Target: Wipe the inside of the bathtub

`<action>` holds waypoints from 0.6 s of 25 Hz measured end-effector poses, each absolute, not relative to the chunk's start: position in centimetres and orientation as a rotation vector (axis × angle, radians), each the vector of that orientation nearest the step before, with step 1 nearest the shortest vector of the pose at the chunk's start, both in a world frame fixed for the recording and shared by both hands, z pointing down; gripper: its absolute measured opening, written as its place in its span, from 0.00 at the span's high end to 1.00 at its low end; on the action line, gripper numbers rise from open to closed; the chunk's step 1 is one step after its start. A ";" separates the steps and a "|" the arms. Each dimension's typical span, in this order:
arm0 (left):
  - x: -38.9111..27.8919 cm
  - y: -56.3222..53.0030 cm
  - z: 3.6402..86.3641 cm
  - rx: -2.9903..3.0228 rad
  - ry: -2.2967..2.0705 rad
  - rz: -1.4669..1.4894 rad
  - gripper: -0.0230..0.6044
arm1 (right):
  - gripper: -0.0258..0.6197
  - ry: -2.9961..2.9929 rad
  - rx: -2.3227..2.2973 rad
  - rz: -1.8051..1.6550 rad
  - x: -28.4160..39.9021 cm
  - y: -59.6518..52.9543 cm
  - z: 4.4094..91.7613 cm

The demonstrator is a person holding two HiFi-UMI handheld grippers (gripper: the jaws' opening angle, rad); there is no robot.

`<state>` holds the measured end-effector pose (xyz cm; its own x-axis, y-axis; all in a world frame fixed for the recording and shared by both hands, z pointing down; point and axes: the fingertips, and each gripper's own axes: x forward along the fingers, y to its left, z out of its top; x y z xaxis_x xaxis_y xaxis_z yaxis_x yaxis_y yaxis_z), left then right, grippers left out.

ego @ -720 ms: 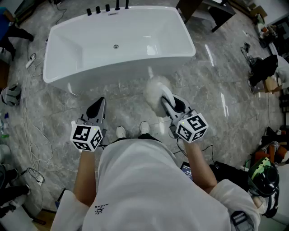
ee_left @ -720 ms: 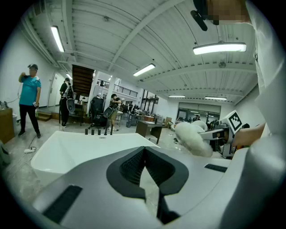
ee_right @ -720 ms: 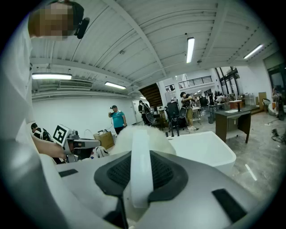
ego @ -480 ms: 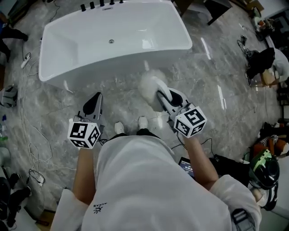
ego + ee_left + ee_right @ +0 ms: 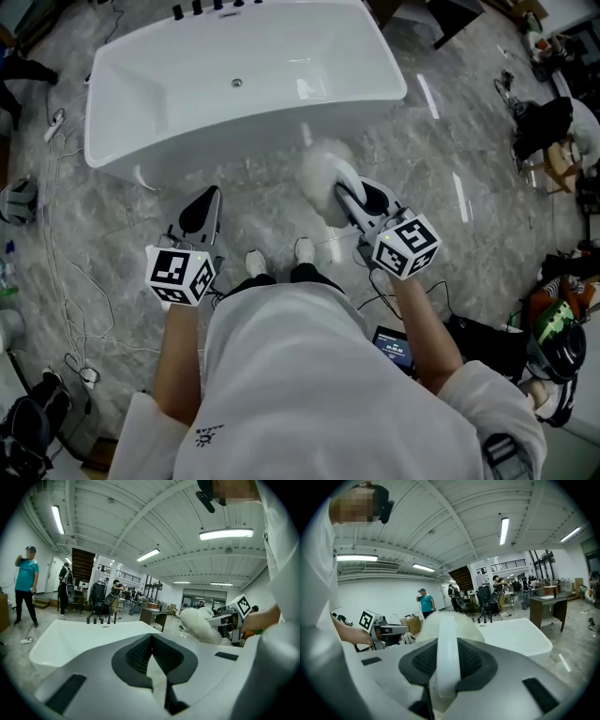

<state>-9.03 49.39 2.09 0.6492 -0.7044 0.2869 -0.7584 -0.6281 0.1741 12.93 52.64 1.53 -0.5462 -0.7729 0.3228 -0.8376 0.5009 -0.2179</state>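
A white freestanding bathtub [image 5: 253, 117] stands on the marble floor ahead of me, with its drain [image 5: 237, 82] and black taps [image 5: 216, 7] on the far side. My right gripper [image 5: 347, 193] is shut on the white handle of a fluffy white brush [image 5: 322, 176], held in the air short of the tub's near right corner. The brush head [image 5: 466, 624] fills the middle of the right gripper view, with the tub [image 5: 520, 637] behind it. My left gripper [image 5: 207, 194] is shut and holds nothing, also short of the tub [image 5: 70, 639]. From the left gripper view the brush [image 5: 199, 624] shows at the right.
Cables [image 5: 66, 281] trail over the floor at the left. Bags and gear [image 5: 553, 141] lie at the right, and a dark desk [image 5: 441, 19] stands beyond the tub. My shoes [image 5: 279, 259] are below the grippers. People [image 5: 26, 588] stand in the background.
The head view has shifted slightly. Both grippers stay about where they were in front of the tub, and the brush is still held.
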 end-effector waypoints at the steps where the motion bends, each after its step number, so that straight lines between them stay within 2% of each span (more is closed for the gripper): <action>1: -9.3 49.2 1.9 2.599 -1.168 0.270 0.94 | 0.81 -2.562 1.396 0.533 12.8 52.4 1.4; 15: -12.0 46.5 1.9 2.617 -1.142 0.210 0.94 | 0.81 -2.565 1.417 0.544 10.5 50.1 0.3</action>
